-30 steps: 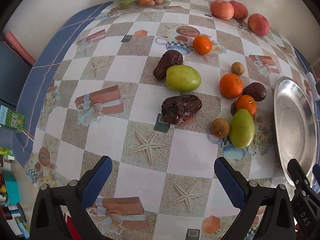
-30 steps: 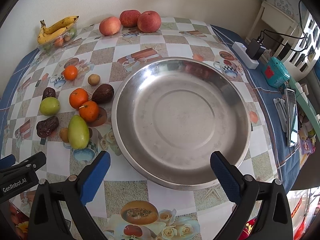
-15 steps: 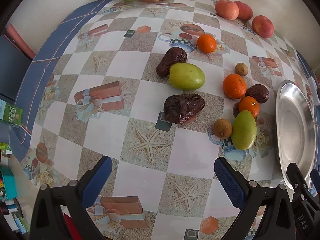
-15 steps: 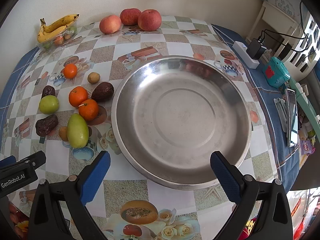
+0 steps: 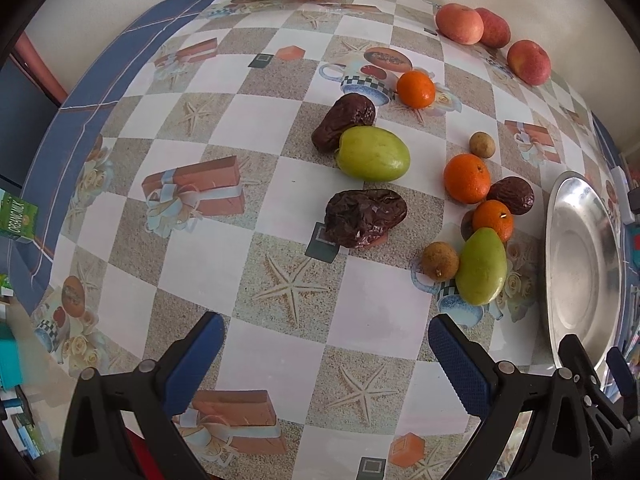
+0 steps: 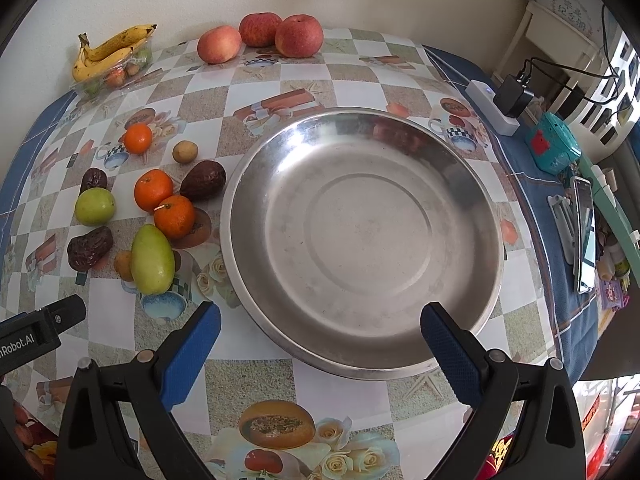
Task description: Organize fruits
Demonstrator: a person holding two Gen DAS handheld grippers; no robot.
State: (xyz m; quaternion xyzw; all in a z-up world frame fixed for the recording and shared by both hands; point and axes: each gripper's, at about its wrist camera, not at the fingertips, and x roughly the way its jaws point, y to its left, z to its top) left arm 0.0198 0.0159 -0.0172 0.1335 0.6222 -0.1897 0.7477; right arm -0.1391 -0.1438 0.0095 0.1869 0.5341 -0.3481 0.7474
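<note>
So the fruit is all bunched up on the tabletop (image 6: 256,84) just left of the big steel bowl (image 6: 490,216), none of it in the bowl. Closest to the rim is a long green mango-looking one (image 6: 152,259) lying on its side with a small brown round fruit (image 6: 122,265) tucked against it. Behind that are two oranges (image 6: 174,216) touching each other, a dark wrinkly date-like fruit (image 6: 203,179) beside them, and a rounder green fruit (image 5: 373,153) with another wrinkly dark one (image 5: 344,121) pressed against its far side. A third shriveled dark one (image 5: 365,217) sits on its own, nearer the left claw (image 5: 326,338). A smaller orange (image 5: 416,89) and a little tan ball (image 5: 482,144) sit further back. Three red apples (image 6: 299,35) line up at the wall, and bananas (image 6: 112,50) rest on a clear tray in the far corner.

Left claw is spread wide, holding nothing. Right claw (image 6: 320,324) is also spread wide, hovering at the bowl's near rim
</note>
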